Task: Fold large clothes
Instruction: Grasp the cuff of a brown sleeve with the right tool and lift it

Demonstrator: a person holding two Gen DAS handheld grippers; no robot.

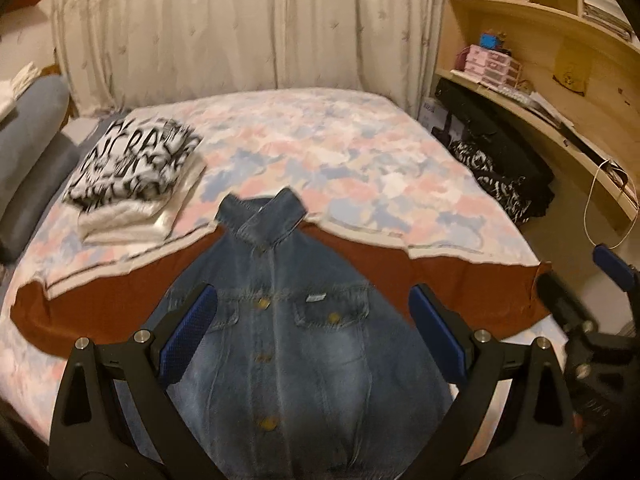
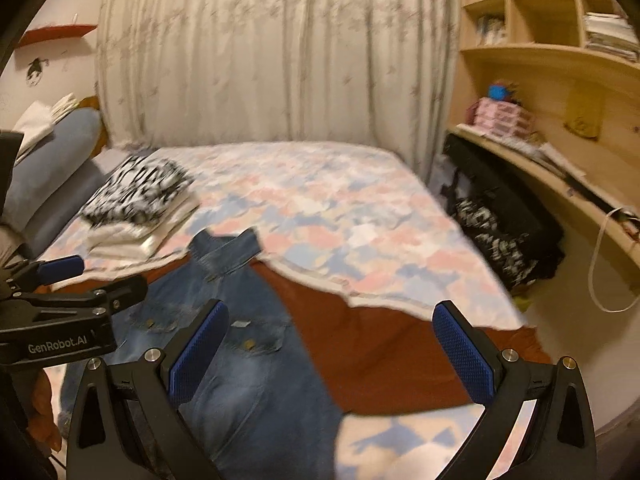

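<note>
One denim jacket [image 1: 288, 344] is lying on the bed [image 1: 360, 152] beside two folded garments [image 1: 136, 176]; both tongs, left tongs [image 1: 312, 336] and right tongs [image 2: 332, 352], are hanging released.

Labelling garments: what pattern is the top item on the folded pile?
Black-and-white graphic print on the top item, over white pieces. Clearest in the left wrist view.

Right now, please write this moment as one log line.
denim jacket: flat on bed, buttoned, unfolded | left gripper: open above jacket | right gripper: open, empty | folded pile: far left
</note>
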